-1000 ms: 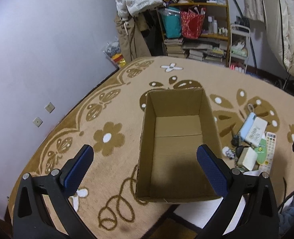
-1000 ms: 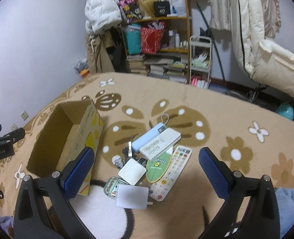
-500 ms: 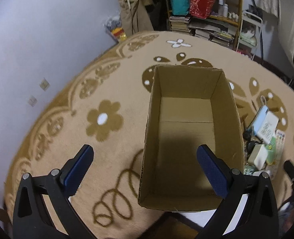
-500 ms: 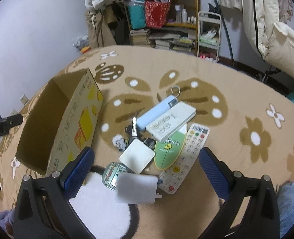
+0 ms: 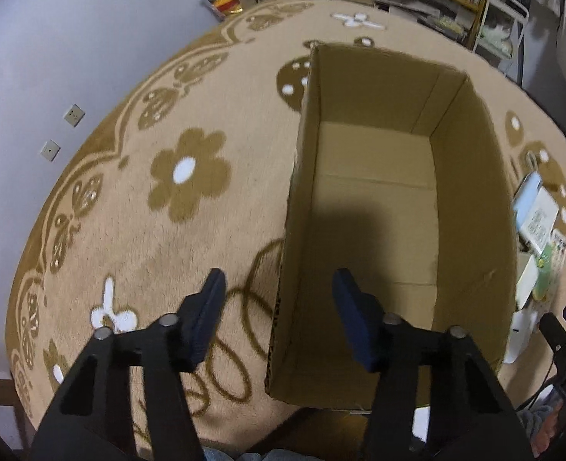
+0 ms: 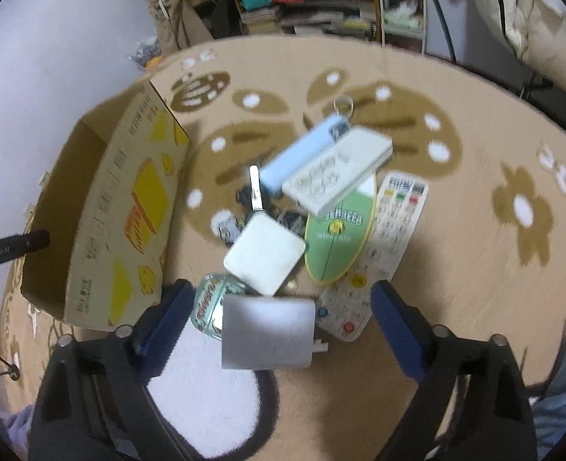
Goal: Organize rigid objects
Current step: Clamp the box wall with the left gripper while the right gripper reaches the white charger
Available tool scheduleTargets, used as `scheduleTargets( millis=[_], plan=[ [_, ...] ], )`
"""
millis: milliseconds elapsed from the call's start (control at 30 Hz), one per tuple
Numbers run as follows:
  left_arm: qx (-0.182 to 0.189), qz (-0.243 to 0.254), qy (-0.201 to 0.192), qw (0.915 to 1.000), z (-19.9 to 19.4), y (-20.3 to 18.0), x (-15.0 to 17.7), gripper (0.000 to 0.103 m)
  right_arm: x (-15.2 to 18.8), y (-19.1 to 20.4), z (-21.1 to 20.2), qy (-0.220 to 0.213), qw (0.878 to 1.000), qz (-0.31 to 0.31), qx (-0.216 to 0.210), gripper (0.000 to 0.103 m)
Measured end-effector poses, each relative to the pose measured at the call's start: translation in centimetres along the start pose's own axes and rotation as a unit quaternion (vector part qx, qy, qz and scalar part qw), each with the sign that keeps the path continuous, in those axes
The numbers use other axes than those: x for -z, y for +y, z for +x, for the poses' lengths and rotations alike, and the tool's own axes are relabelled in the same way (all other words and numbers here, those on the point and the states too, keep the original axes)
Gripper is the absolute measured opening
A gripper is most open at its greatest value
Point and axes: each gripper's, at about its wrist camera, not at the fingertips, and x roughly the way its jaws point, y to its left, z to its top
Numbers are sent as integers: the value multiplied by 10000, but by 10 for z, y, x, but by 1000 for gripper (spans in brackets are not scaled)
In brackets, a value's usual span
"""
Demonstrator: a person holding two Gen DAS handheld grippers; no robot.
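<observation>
Two grippers hung over the floral carpet (image 5: 137,230): the left gripper (image 5: 279,299) straddled the near-left wall of the empty brown cardboard box (image 5: 471,192), probably to steady it, fingers just narrowed from full spread, pads apart from it. The right gripper (image 6: 279,307), released, framed the grey rectangular charger (image 6: 267,332) at six o'clock of the pile beside the box; both sat lower than a second before.

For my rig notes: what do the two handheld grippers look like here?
Left gripper and right gripper match: black angular frames with round silver pivot bolts and ribbed dark blue finger pads. The left one's side carries white lettering, too blurred to read fully.
</observation>
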Motion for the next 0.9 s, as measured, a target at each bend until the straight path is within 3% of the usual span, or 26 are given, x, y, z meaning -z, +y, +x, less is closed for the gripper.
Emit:
scheduleTargets(
  millis=[133,433,567,700,900],
  plan=[
    [-65,105,132,9998,7,-5,0,38,2,-4,13,261,9995,108,-143,83],
    [62,-74,496,9987,27,-2,-6,14,11,-2,29,618,9978,118,-207,82],
    [365,-376,697,9962,37,11,-5,12,10,-3,35,648,9975,163,-216,82],
    [391,-423,705,9959,40,11,-6,12,10,-2,39,705,9965,217,-397,67],
    [352,-418,694,9961,42,12,-5,14,11,4,31,468,9986,131,-206,67]
  ],
)
